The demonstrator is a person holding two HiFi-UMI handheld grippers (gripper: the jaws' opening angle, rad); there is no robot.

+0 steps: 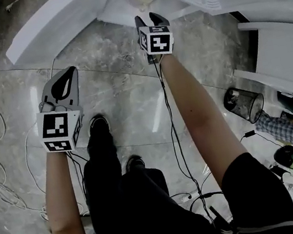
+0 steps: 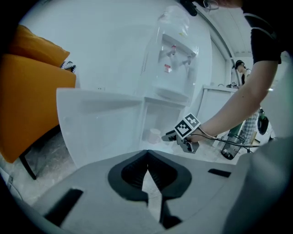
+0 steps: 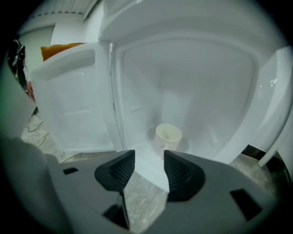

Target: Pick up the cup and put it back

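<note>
My right gripper (image 3: 149, 159) is released, empty. Cup (image 3: 168, 135) at 12 o'clock looks light, stiff, slick; I'd pinch mid-wall.

polished stone, smooth plastic, matt tool

the floor (image 1: 119, 90) is polished grey veined stone. the cabinet (image 3: 197, 77) looks smooth white plastic, softly shiny. the cup (image 3: 168, 134) is matt, smooth. the right tool (image 3: 149, 155) is matt grey plastic with ribbed black pads (image 3: 179, 176).

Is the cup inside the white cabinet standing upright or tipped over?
Upright. The cup stands on its base on the cabinet floor, its round mouth facing up, in the right gripper view.
</note>
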